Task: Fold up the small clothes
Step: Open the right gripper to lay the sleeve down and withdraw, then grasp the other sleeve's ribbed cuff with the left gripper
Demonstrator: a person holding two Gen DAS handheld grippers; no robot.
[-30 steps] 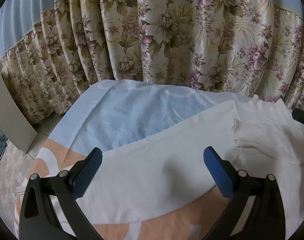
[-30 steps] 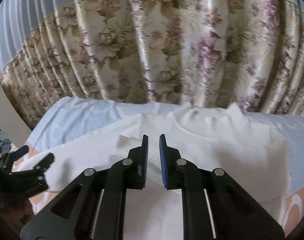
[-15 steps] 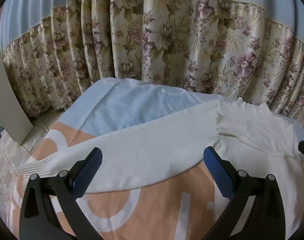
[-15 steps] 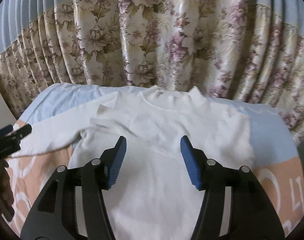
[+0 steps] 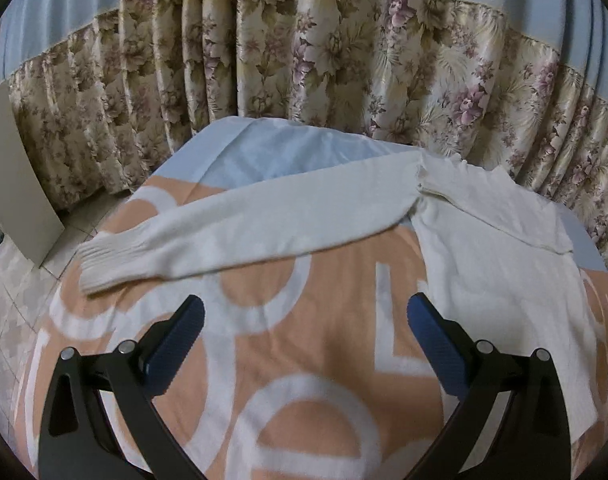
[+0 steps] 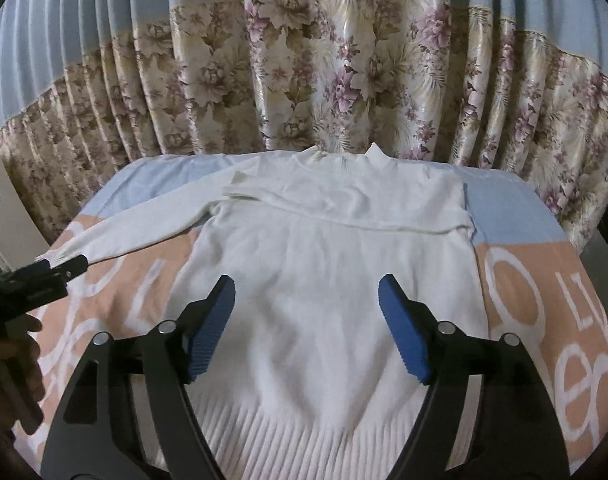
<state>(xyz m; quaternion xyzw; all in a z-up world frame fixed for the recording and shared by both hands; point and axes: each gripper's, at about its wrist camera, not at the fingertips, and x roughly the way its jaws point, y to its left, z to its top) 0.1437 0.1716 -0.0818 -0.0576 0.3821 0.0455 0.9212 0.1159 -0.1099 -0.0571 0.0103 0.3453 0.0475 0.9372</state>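
Note:
A white knit sweater lies flat on the bed with its collar at the far side. One sleeve is folded across the chest. The other sleeve stretches out to the left and ends in a ribbed cuff. My left gripper is open over bare blanket, short of that sleeve, with nothing between its pads. My right gripper hovers above the sweater's body. Its jaws are opening and nothing is between them. In the right wrist view a finger of the left gripper shows beside the cuff.
The bed carries an orange-and-white blanket with a light blue band at the far side. A floral curtain hangs close behind. A beige board leans at the left over tiled floor. A hand holds the left gripper.
The right gripper went from shut to wide apart and drew back from the folded sleeve. The left gripper, open throughout, also drew back, so the whole outstretched sleeve now shows.

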